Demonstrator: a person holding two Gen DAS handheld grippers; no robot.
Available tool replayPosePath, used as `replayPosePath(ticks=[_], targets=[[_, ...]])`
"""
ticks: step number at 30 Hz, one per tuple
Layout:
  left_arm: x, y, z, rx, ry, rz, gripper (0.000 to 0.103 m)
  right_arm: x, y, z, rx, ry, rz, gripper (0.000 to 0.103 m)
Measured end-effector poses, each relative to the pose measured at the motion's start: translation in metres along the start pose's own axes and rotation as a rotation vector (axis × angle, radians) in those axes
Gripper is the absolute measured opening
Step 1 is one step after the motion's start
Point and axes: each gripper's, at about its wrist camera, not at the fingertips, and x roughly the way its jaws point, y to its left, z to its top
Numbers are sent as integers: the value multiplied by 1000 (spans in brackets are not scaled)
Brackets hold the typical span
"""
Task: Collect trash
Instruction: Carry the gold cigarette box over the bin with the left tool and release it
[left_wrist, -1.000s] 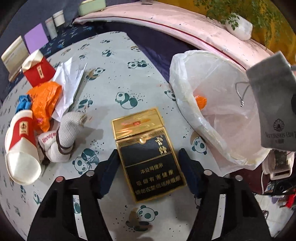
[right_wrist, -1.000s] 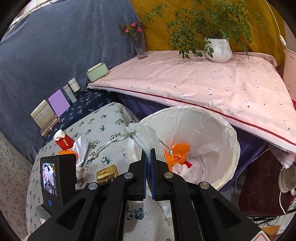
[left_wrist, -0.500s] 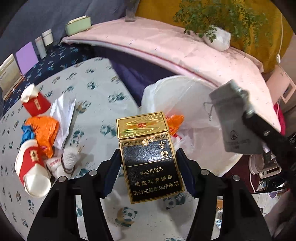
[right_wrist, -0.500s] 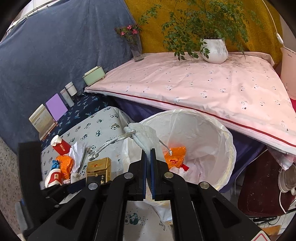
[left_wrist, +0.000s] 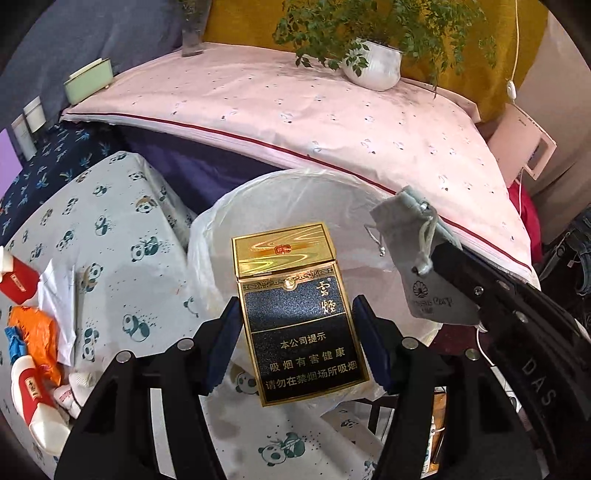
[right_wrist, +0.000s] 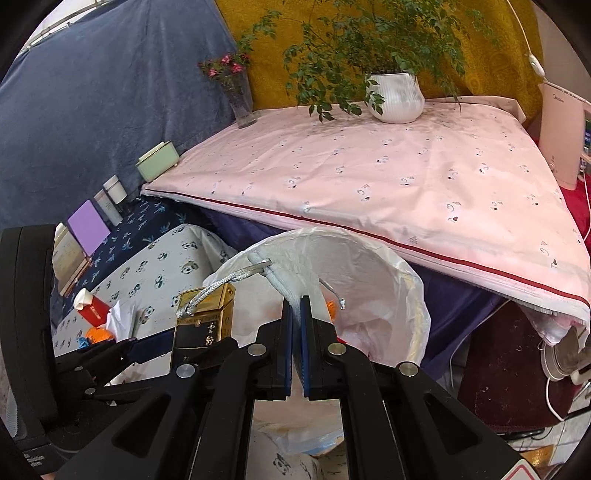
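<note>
The left claw (left_wrist: 295, 343) pinches the stiff, light cigarette box (left_wrist: 297, 314) by its long side edges, above the bin bag (left_wrist: 258, 195) off the desk's (left_wrist: 92, 206) corner. The right claw (right_wrist: 297, 325), pressed together, nips the limp grey pouch (right_wrist: 291, 273) by its cloth; both should drop cleanly.

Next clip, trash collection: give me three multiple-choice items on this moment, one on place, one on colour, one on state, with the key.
1. Where is the cigarette box?
A. lying on the panda cloth
B. held up in front of the lined bin
C. on the pink cloth

2. What colour is the pouch in the right tool?
A. grey
B. red
C. purple

3. How does the left tool stand?
A. empty
B. out of view
C. clamped on the box

Key:
1 B, the box is off the table with the bin's white liner behind it.
2 A, grey fabric with a drawstring.
3 C, both pads press on the box's sides.
</note>
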Motion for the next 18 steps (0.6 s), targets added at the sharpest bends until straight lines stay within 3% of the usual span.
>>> replayPosePath(ticks=[4, 15, 18], targets=[[-1, 1, 1, -1, -23, 18, 82, 0, -1, 2, 12, -11, -11, 10], [-27, 21, -8, -21, -85, 105, 83, -9, 9, 2, 7, -25, 1, 21], [-38, 28, -16, -23, -103, 143, 88, -13, 21, -2, -14, -22, 16, 21]])
